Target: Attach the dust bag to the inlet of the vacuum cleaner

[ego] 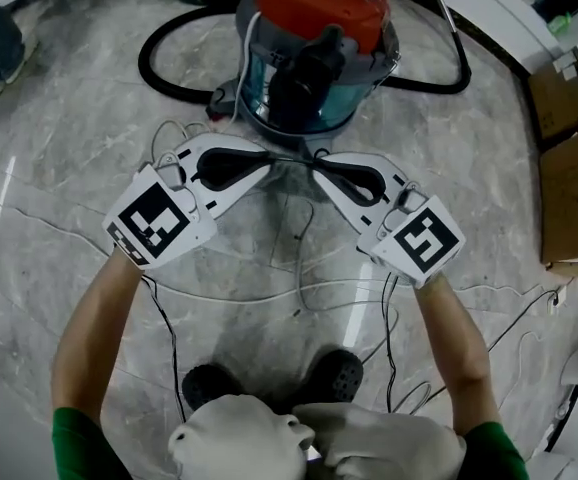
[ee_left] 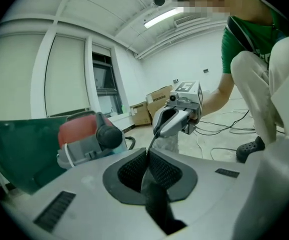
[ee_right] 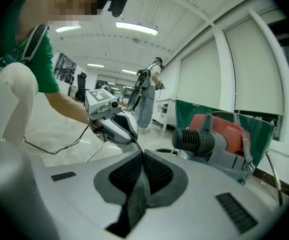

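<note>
Two tools are under my control, and each has its jaws pressed together on the same thin edge of the dust bag. The left tool (ego: 261,158) and the right tool (ego: 321,166) point toward each other with their tips near but apart. The gripped edge runs tight between them as one dark line. Each tool is of white hard plastic with black ribbed pads, and each carries one cube with square black-and-white markers.

The dust bag (ego: 291,188) is one piece, grey, thin and half see-through. It hangs slack under the stretched edge, above the floor, just in front of the vacuum cleaner and apart from it.

The vacuum cleaner (ego: 314,18) is one round drum with a red lid and a bluish clear wall. What is inside the drum I cannot tell. Its inlet (ego: 304,83) is one short black cylinder with ribs, and it sticks out toward the tools. One black hose (ego: 159,38) curves over the floor around the drum.

The floor (ego: 59,168) is grey, glossy and veined like marble. Several thin cables (ego: 299,268) lie on it. Two black shoes (ego: 209,383) stand below the tools, and two brown cardboard boxes (ego: 574,183) lie at the right edge. Their contents do not show.
</note>
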